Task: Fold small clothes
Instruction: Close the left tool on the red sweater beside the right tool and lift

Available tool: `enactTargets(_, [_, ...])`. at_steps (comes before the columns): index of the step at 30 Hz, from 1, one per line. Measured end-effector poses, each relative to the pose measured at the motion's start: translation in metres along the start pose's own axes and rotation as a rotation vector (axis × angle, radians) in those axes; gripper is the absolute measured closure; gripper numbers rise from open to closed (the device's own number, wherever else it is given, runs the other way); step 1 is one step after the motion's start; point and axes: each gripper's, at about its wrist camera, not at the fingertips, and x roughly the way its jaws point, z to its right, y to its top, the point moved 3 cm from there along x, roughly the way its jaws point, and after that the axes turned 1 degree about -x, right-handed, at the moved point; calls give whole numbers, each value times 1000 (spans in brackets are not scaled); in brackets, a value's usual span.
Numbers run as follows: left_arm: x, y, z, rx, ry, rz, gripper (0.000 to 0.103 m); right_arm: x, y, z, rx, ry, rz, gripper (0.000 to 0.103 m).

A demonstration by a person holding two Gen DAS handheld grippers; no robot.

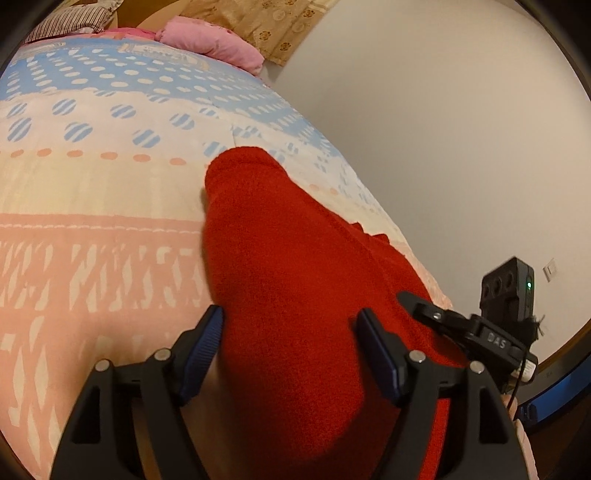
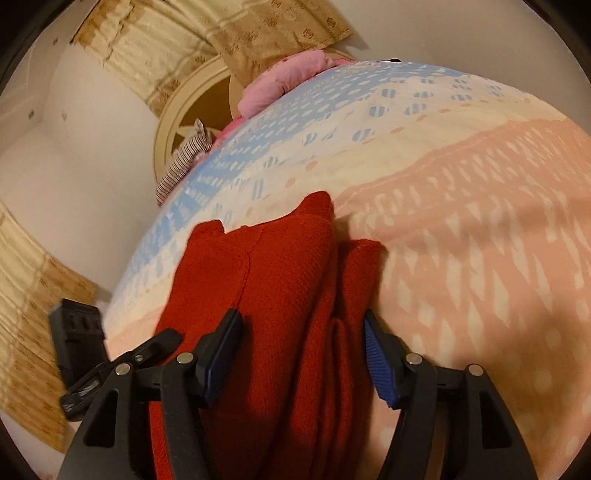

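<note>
A red knitted garment lies on the patterned bedspread. In the left wrist view my left gripper is open, its blue-padded fingers on either side of the garment's near part. In the right wrist view the same red garment lies bunched in folds, and my right gripper is open with a finger on each side of it. The other gripper shows at the right edge of the left wrist view and at the lower left of the right wrist view.
A pink pillow and a striped cloth lie at the head of the bed. A white wall runs beside the bed. Beige patterned curtains hang behind.
</note>
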Motion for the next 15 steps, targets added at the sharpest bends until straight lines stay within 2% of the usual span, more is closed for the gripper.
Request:
enactTargets(3, [1,1,0,4,6,-3,26,9,3,-4,-38,-24,-9,42])
enactTargets(4, [2,1,2,13,20,-5,26,9,2,-6,-51,-37,-4,52])
enactTargets(6, [4,1,6,42,60,-8,29,9,0,-6,-65,-38,4,59])
enactTargets(10, [4,1,7,65,109,-5,40,9,-1,-12,-103,-80,22,65])
enactTargets(15, [3,0,16,115,168,12,57,6,-3,-28,-188,-204,44,69])
